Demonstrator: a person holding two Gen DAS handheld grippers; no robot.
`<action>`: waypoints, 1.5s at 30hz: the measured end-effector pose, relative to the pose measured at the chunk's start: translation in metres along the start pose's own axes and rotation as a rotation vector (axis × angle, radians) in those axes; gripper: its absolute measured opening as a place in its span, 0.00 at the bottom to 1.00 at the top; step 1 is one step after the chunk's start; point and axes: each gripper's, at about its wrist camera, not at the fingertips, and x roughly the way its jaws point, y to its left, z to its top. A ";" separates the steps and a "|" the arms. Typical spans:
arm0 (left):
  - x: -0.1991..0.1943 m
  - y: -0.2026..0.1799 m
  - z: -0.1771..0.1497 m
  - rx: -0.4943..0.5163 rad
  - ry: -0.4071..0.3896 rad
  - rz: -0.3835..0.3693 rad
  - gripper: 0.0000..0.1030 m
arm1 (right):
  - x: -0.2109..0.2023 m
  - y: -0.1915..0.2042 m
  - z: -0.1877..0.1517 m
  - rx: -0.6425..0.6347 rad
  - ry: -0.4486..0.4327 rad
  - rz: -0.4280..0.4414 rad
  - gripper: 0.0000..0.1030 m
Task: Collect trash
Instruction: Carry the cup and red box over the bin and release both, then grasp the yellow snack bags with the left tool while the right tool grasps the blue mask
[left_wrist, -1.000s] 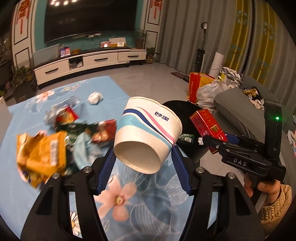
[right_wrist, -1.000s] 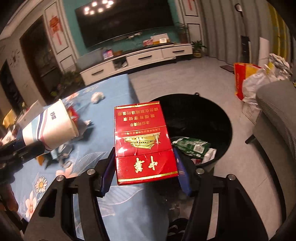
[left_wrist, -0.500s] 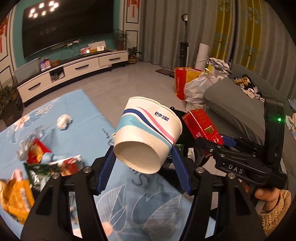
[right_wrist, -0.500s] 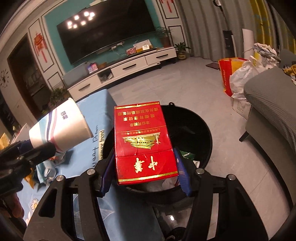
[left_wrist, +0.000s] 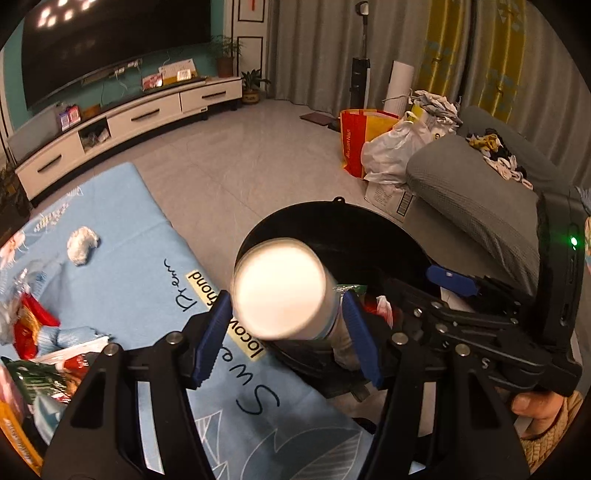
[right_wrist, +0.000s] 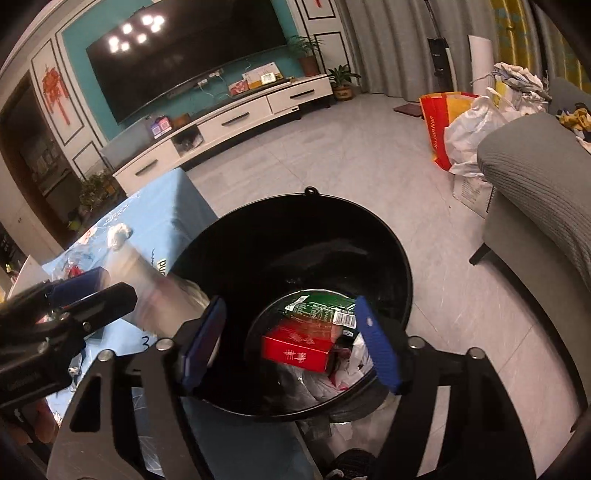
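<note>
A white paper cup (left_wrist: 280, 291), blurred and with its base toward the camera, sits between the blue pads of my left gripper (left_wrist: 288, 314), which is shut on it at the near rim of the black bin (left_wrist: 332, 205). In the right wrist view the jaws of my right gripper (right_wrist: 288, 321) are opening above the bin (right_wrist: 314, 197), and nothing is between them. The red box (right_wrist: 295, 349) lies loose inside the bin beside a green packet (right_wrist: 317, 306) and crumpled white trash. The cup (right_wrist: 155, 291) shows as a blur at the left.
A table with a blue cloth (left_wrist: 122, 266) stands against the bin's left side; a crumpled tissue (left_wrist: 83, 240) and several wrappers (left_wrist: 33, 332) lie on it. A grey sofa (left_wrist: 472, 195) stands to the right. Bags (left_wrist: 388, 147) sit on the floor beyond.
The right jaws have spread and the red box has dropped from them into the bin. My left gripper has carried the cup from over the table to the bin's rim.
</note>
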 end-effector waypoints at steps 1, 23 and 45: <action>0.002 0.003 0.000 -0.015 0.004 -0.005 0.62 | -0.001 -0.002 0.000 0.007 0.000 0.000 0.72; -0.106 0.056 -0.125 -0.236 0.054 0.106 0.90 | -0.040 0.047 -0.034 -0.065 0.076 0.076 0.72; -0.211 0.158 -0.237 -0.624 -0.062 0.237 0.93 | -0.042 0.178 -0.089 -0.352 0.224 0.222 0.72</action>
